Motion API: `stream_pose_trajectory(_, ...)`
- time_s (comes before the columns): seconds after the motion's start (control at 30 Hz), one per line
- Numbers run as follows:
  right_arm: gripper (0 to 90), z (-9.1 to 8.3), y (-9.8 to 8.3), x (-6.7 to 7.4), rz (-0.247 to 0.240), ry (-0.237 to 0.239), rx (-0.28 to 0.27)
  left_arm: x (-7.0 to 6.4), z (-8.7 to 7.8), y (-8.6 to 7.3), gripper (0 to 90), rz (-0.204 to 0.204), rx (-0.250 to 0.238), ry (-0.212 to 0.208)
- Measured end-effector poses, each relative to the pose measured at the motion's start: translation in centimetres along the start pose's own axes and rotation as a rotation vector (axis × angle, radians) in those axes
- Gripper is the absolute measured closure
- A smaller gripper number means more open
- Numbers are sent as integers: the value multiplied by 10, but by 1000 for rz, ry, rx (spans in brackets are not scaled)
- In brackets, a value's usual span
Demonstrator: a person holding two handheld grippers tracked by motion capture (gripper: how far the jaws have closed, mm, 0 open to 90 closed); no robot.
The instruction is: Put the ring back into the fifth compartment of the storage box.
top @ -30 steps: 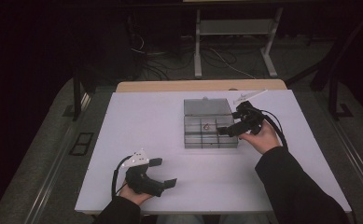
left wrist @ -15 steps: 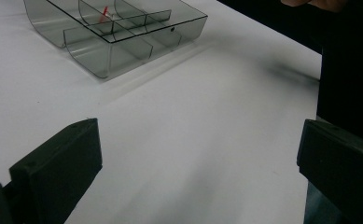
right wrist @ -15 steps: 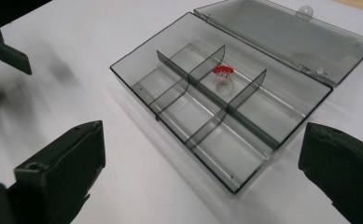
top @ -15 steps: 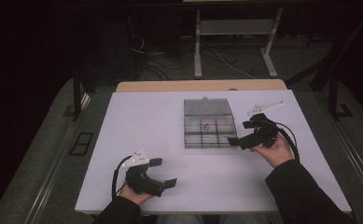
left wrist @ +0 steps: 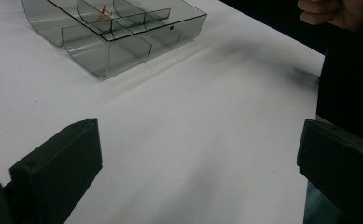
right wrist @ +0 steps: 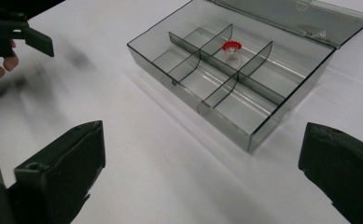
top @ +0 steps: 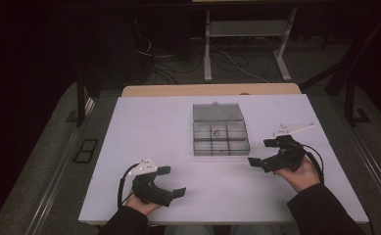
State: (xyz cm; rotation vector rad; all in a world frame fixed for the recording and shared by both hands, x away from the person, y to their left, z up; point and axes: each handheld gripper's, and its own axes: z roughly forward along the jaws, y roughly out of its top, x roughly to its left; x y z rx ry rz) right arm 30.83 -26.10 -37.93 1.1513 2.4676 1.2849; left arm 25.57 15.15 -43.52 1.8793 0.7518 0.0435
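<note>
Left gripper [top: 171,181] and right gripper [top: 260,152] both low over the white table [top: 144,122], jaws wide apart, holding nothing. Clear divided box [top: 221,137] lies ahead between them, lid open. Small red-capped item [right wrist: 231,48] in a rear compartment.

No text, label, brand, number or sign was readable on anything in these views.

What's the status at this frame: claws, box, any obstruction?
Left claw open, empty, near table edge. Right claw open, empty, right of box. Clear divided box lid open, small red-capped item inside. Nothing between.
</note>
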Motion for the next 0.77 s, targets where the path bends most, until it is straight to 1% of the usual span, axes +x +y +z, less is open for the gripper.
stream_pose_trajectory(0.1,0,-4,-11,2,12,-4,-8,0,0,0,0,-2,-1,0)
stream_pose_trajectory(0.27,0,-9,-33,4,14,-25,-28,0,1,0,0,-3,1,1)
stream_pose_trajectory(0.43,0,-12,-54,5,36,-41,-39,0,1,-1,0,-6,4,2)
stream_pose_trajectory(0.67,0,-18,-71,6,32,-82,-49,0,1,0,0,-1,7,1)
stream_pose_trajectory(0.73,0,-19,-74,5,38,-83,-52,0,1,0,0,-1,8,1)
stream_pose_trajectory(0.77,0,-19,-76,4,32,-87,-57,0,1,0,0,0,10,1)
